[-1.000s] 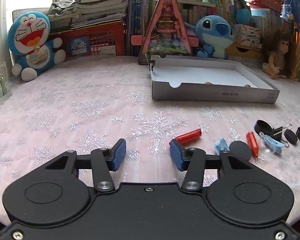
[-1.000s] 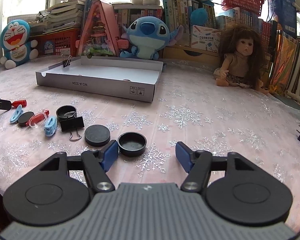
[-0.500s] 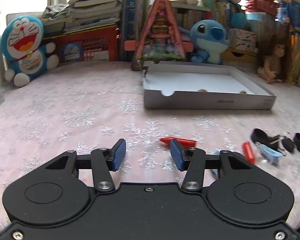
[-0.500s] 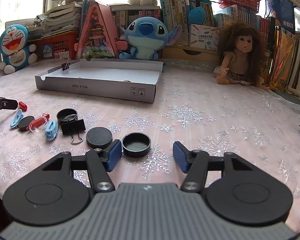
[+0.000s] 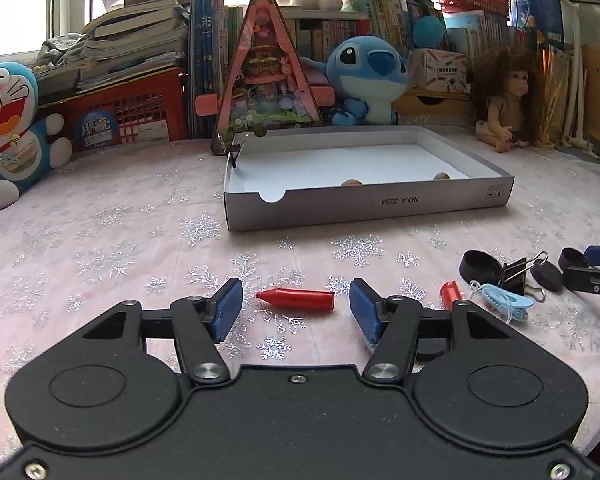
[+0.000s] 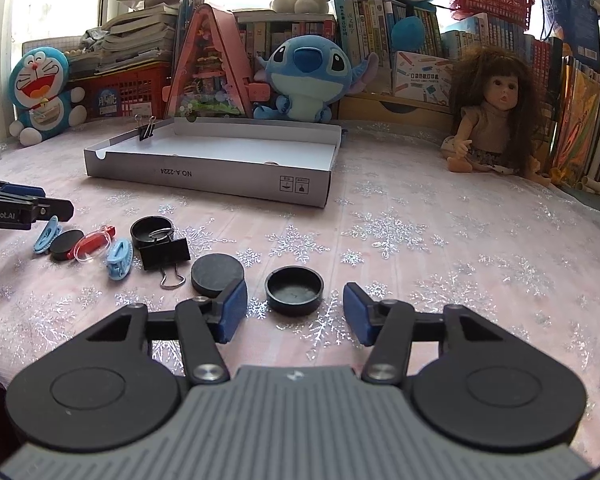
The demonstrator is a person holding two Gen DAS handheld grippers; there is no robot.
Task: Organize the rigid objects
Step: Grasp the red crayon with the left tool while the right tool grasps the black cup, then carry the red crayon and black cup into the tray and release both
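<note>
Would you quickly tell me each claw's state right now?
Left claw: opening, red crayon between pads, untouched.
Right claw: closing, black cap between pads, untouched.

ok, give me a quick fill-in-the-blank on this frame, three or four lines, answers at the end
1. Between the left tongs lies a red ____.
2. Just ahead of the right tongs sits an open-side-up black ____.
3. The binder clip on the cardboard tray stands on its ____ wall.
4. The doll sits to the tray's ____.

Answers: crayon; cap; left; right
</note>
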